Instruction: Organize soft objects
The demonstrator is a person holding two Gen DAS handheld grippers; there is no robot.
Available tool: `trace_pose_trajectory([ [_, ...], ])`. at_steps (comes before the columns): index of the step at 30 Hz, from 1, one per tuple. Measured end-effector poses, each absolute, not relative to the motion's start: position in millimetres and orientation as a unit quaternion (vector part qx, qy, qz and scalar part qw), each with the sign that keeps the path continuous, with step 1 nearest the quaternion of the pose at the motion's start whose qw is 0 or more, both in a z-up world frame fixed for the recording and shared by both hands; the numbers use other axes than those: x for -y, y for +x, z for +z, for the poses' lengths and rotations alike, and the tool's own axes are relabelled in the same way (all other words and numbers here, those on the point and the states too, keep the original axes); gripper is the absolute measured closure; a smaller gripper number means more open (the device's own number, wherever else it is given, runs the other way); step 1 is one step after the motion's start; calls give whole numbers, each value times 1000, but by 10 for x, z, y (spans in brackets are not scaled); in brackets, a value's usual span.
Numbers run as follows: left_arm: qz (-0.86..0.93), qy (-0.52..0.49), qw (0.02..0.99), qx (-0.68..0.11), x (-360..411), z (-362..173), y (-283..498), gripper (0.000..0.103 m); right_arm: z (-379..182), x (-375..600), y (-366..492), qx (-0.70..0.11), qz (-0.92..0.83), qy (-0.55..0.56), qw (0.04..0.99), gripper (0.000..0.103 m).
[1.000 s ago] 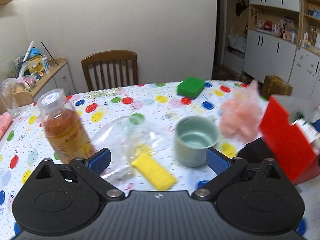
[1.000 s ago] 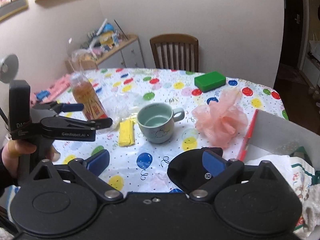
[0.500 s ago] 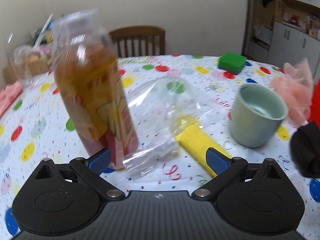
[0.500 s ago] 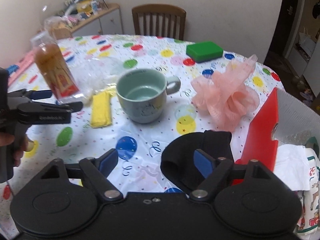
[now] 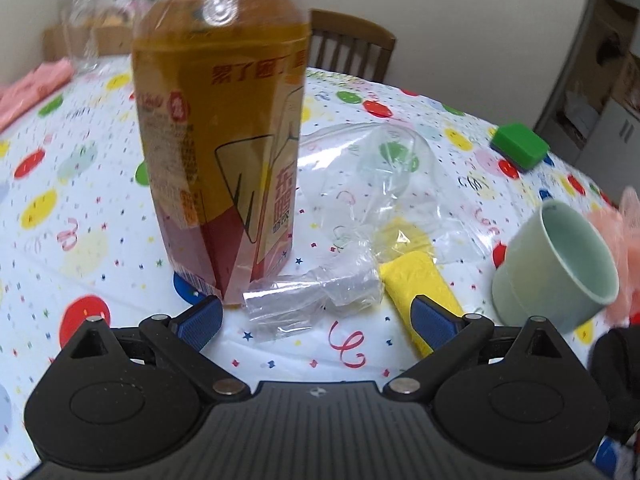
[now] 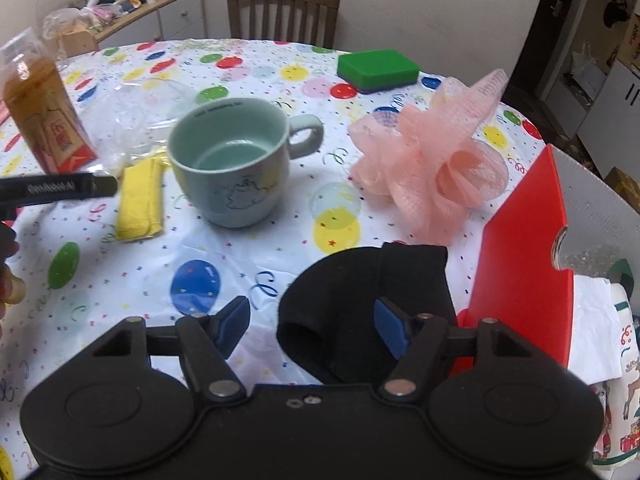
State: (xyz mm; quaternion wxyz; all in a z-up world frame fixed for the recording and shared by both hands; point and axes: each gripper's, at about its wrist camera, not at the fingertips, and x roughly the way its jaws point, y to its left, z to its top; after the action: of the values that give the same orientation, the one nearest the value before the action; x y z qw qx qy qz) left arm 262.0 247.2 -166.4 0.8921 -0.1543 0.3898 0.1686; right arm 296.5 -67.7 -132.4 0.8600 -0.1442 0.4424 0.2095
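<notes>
Barely begun. Right hand-held gripper (image 6: 310,326) closing around black sock (image 6: 360,296) near the surface (image 6: 120,280) edge, pads not yet pressing. Left hand-held gripper (image 5: 316,316) wide, empty, over clear bag (image 5: 340,240). Yellow cloth (image 6: 140,200), pink pouf (image 6: 432,160), green sponge (image 6: 376,66) unsorted.

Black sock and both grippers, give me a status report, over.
Right gripper closing, black sock between its pads, no grip yet. Left gripper open over plastic bag. Bottle crowds its left finger.

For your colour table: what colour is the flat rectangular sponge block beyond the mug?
Green sponge block, clearest in the right wrist view.
</notes>
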Motion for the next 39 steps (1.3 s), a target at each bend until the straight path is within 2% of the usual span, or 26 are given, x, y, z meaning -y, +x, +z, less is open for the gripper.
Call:
trace_pose_trajectory([
  [5,189,-206,876,-393,-2525,-1672,2667,3,-1422,720,3004,-455,200,-138,857,43],
  [9,211,-241,864,-389,-2591,-1650,2704,9,-1452,729,3001,-457,202,-141,855,51],
  [13,236,-228,857,-398,-2555,-1636,2731,25,-1501,712,2986,-465,209,-140,849,63],
  [21,248,-229,853,-397,-2590,-1615,2656,42,-1521,705,2918,-458,225,-138,849,85],
  [23,245,-235,853,-396,-2608,-1611,2631,50,-1503,715,2903,-453,227,-139,851,89],
  [24,244,-236,853,-396,-2613,-1610,2621,61,-1492,724,2894,-449,227,-139,853,93],
  [25,244,-238,853,-396,-2619,-1608,2607,72,-1476,739,2887,-446,227,-138,855,95],
  [28,222,-252,856,-393,-2630,-1621,2555,82,-1414,799,2855,-434,228,-130,862,98],
  [39,188,-228,880,-372,-2441,-1469,2309,91,-1049,1134,2584,-397,248,-81,880,99],
])
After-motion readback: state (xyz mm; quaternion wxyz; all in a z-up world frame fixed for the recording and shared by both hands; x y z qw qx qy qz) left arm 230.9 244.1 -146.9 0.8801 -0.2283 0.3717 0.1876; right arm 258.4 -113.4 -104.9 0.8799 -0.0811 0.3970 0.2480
